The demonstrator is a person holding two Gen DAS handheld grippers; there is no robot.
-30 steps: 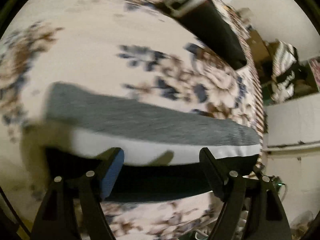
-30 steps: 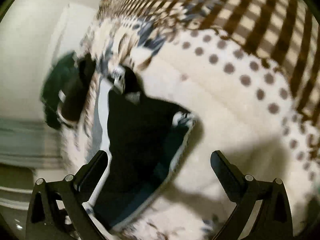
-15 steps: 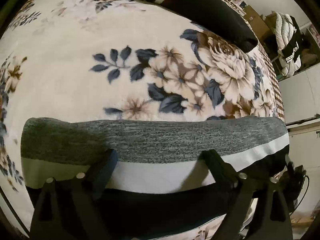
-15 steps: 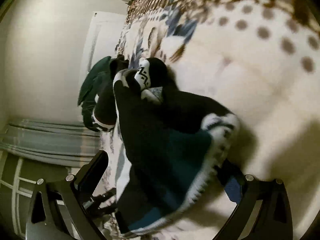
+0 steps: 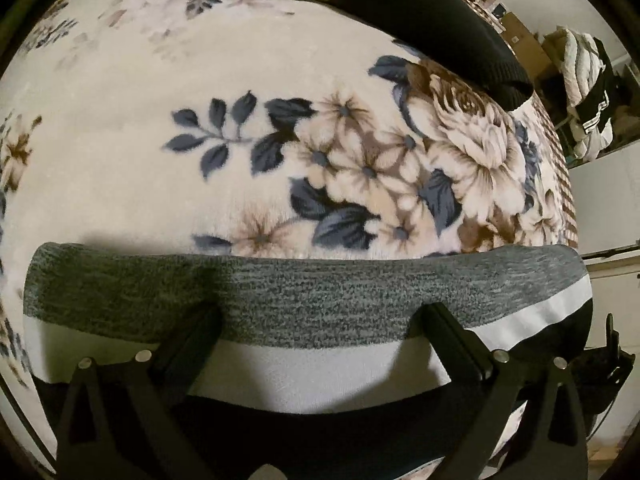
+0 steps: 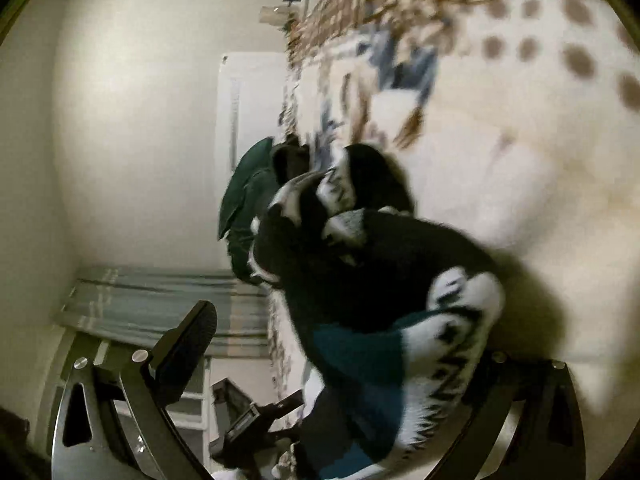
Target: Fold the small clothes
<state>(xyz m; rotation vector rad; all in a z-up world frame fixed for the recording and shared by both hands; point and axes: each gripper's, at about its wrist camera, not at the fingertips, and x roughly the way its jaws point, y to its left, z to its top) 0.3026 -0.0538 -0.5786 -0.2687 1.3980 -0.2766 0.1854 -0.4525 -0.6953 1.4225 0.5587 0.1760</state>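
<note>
At the bottom of the left wrist view, the left gripper (image 5: 316, 320) has its jaws spread wide over a folded garment (image 5: 304, 300), grey at its far edge, then a white band, then black nearest the camera; the fingertips rest on or just above the grey band and nothing is pinched. This garment lies flat across the lower part of the frame on a flowered blanket (image 5: 160, 140) covering a bed. At the bottom of the right wrist view, the right gripper (image 6: 352, 344) also has its jaws apart, and a black and teal knitted piece with a white patterned edge (image 6: 384, 320) bunches up between them, covering the right finger; whether it touches that finger I cannot tell in the blur. Behind it, mid-frame, lies a heap of dark and green clothes (image 6: 260, 200). At the top of the left view another black knit piece with a white pattern (image 5: 420, 16) lies on the blanket. The step appears to be setting down one folded garment and reaching for the next; the next move would call for closing the right jaws on one edge of the knit piece.
</note>
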